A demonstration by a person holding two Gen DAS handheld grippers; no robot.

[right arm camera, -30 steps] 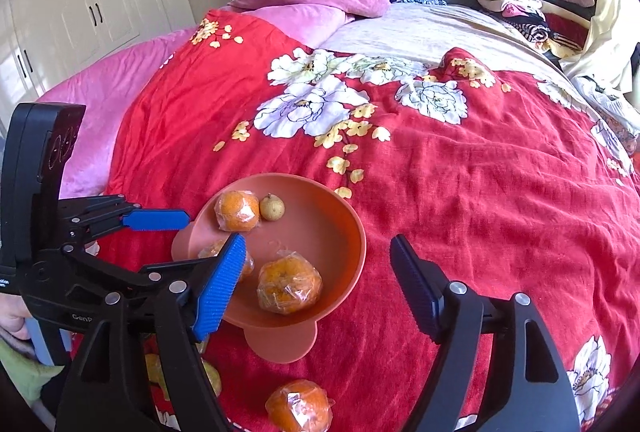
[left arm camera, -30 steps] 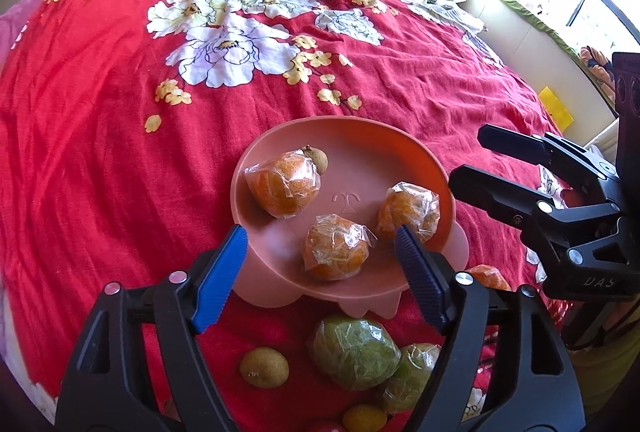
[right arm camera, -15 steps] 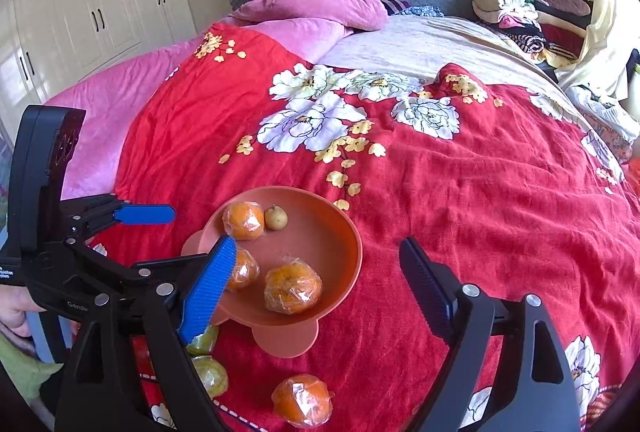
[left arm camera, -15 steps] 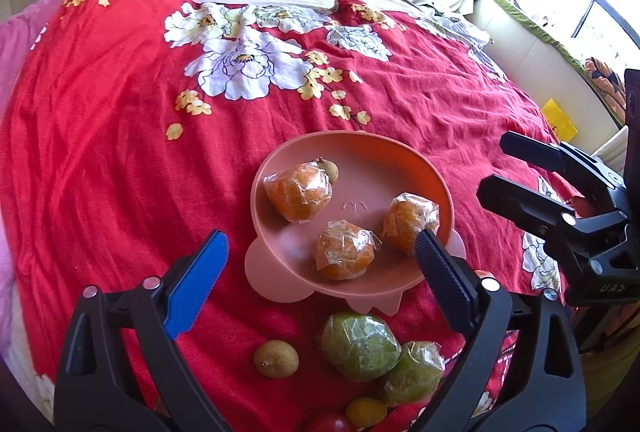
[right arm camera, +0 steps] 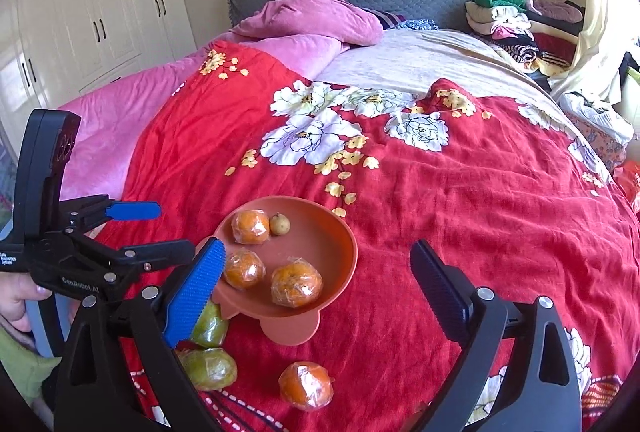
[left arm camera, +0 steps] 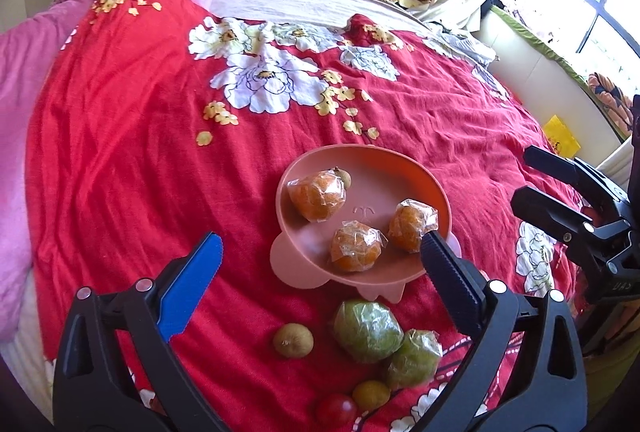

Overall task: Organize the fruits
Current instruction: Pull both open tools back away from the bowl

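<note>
A pink bowl sits on the red flowered bedspread. It holds three plastic-wrapped oranges and a small brown fruit. My left gripper hovers over the bowl's near edge, jaws opening, nothing between its pads. In the right wrist view the bowl lies at lower left. My right gripper hangs above its right side, jaws opening and empty. A fourth wrapped orange lies on the spread in front of the bowl. The left gripper shows at the left.
In front of the bowl lie two wrapped green fruits, a small brown fruit, a yellow one and a red tomato. Pink pillows and folded clothes lie at the bed's head. A hand holds the left gripper.
Both grippers' jaws have spread wider, and both have drawn back and upward from the bowl. The oranges in the bowl have stayed where they were.
</note>
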